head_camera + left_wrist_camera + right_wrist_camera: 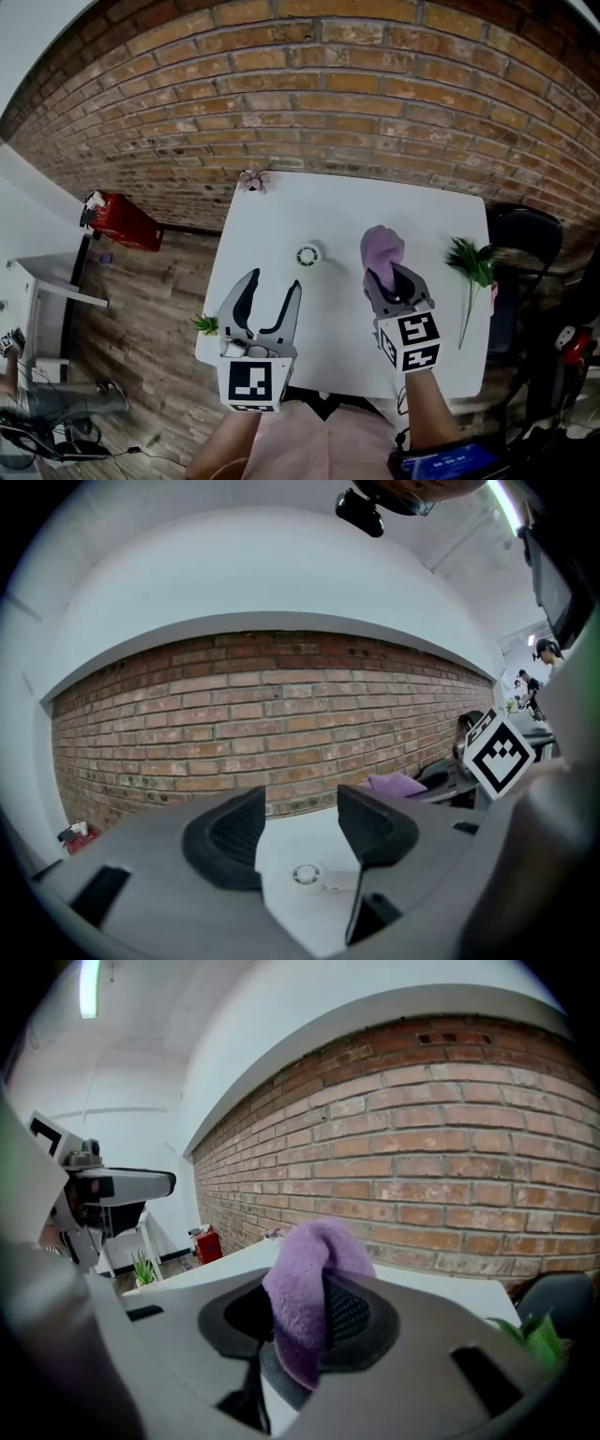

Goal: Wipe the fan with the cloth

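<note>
At mid-frame, the white bench (441, 309) is carrying the work. The left gripper (274, 281) is hovering, fingers spread and empty. The right gripper (389, 279) is clamping its fingers on the purple cloth (382, 248). The small round fan (308, 254) is sitting between them; steadying it before wiping seems wise.

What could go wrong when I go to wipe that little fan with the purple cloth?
The fan looks small and sits loose on the table; with the left gripper open and off it, a wipe may shove it away. The cloth is bunched in the right gripper, so hard jaws might reach the fan first. The green sprig could get swept off.
</note>
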